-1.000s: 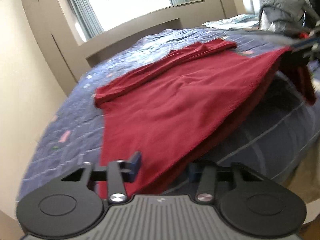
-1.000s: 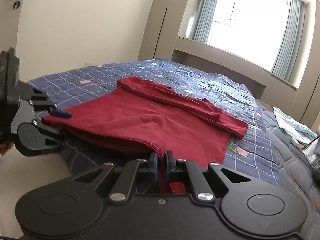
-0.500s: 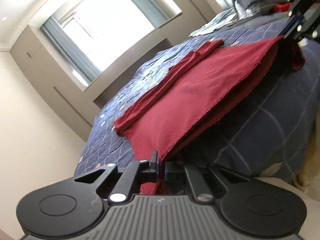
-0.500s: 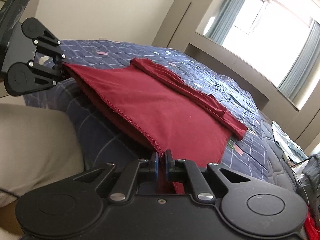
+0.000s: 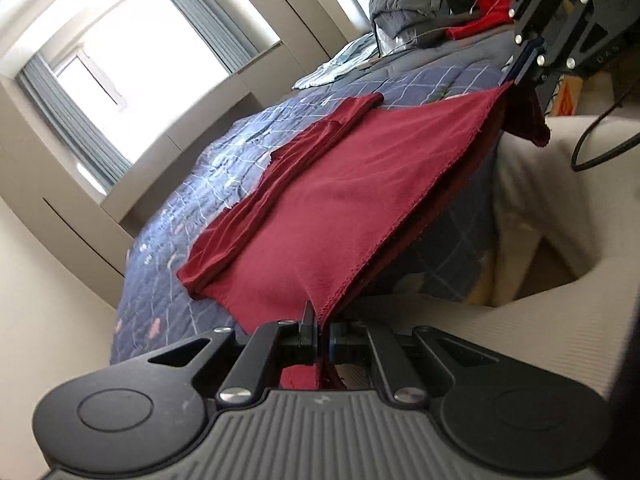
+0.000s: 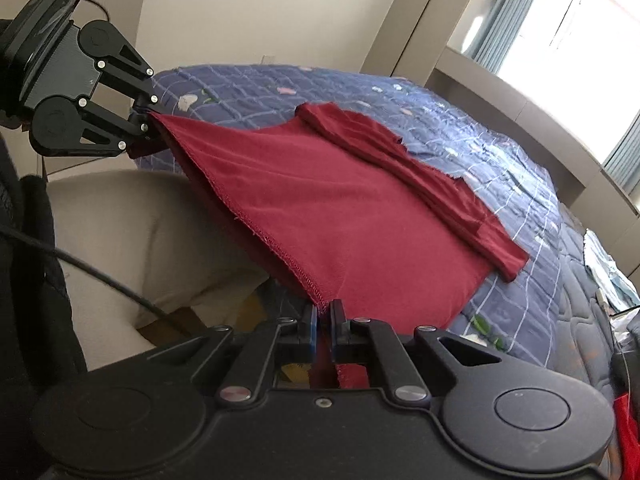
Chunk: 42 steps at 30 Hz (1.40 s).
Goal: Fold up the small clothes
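Observation:
A dark red garment (image 5: 352, 200) (image 6: 352, 216) lies half on the blue checked bedspread (image 5: 192, 216) (image 6: 500, 152), its sleeves folded across the far side. Its near hem is lifted off the bed edge and stretched taut between both grippers. My left gripper (image 5: 322, 336) is shut on one hem corner; it also shows at the upper left of the right wrist view (image 6: 144, 124). My right gripper (image 6: 323, 320) is shut on the other hem corner and appears top right in the left wrist view (image 5: 520, 68). A second layer of the garment hangs below the hem.
A beige cushioned seat (image 5: 560, 208) (image 6: 132, 236) stands against the bed's near side, with a black cable (image 6: 104, 276) across it. Grey, red and light blue clothes (image 5: 420, 12) are piled at the bed's far end. A window with curtains (image 5: 120, 72) lies beyond the bed.
My left gripper closed on the hem corner. Both grippers pulled the hem back off the bed edge and raised it, so the red cloth now stretches taut between them.

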{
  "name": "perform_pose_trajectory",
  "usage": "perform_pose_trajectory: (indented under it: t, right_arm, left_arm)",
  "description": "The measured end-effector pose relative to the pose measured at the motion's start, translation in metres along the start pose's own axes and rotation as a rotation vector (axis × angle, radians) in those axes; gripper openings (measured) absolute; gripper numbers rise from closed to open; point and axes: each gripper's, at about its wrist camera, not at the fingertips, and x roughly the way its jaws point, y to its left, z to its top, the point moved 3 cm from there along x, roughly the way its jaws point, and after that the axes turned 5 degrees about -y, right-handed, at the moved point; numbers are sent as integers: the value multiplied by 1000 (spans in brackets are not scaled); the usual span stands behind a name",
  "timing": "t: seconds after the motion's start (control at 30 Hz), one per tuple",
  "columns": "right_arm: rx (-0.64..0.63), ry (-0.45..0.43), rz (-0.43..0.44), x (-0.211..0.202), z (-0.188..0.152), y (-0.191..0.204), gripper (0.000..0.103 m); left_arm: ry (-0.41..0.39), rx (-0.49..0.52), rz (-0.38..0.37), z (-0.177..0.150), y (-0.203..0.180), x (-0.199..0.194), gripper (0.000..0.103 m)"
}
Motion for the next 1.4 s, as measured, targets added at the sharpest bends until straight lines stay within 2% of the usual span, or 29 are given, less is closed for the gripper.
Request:
perform_pose_trajectory:
  t: [0.17,0.33,0.43,0.53,0.7,0.8,0.9,1.07,1.17,1.3,1.37,1.4]
  right_arm:
    - [-20,-23,-6,5,27,-27,6]
    - [-135,-35,-46,22,73,-82,6]
    - [-170,-47,-58,42,103,-116,6]
    - [-197,-64,-71,69,129,-146,6]
    - [-186,-73,-75,127,158,-199,6]
    - [-157,-67,-68,171,170,-230,6]
    - [-133,-53,-59,216,173,-256,6]
    - [-50,3,3,302,166,-293,7]
    - [-16,40,35,342,155,-301,7]
    - [73,67,70,381,139,-311,9]
    - [118,72,86,393,133,-315,16]
    - [142,73,92,396,130,-318,23]
  left_arm:
    - [-16,-66,-30,14,21,-8,4]
    - [-28,-109,-202,45,74,6,4]
    - [-20,-110,-250,69,109,25,4]
    - [1,-191,-260,91,152,56,4]
    - [18,-361,-235,117,224,123,4]
    - [32,-390,-216,125,249,164,4]
    - [64,-393,-199,127,264,213,4]
    - [146,-447,-214,117,283,304,4]
    - [211,-500,-255,103,294,355,5]
    - [272,-580,-334,82,295,401,6]
    - [282,-606,-361,72,297,417,8]
    - [283,-623,-384,67,299,423,16]
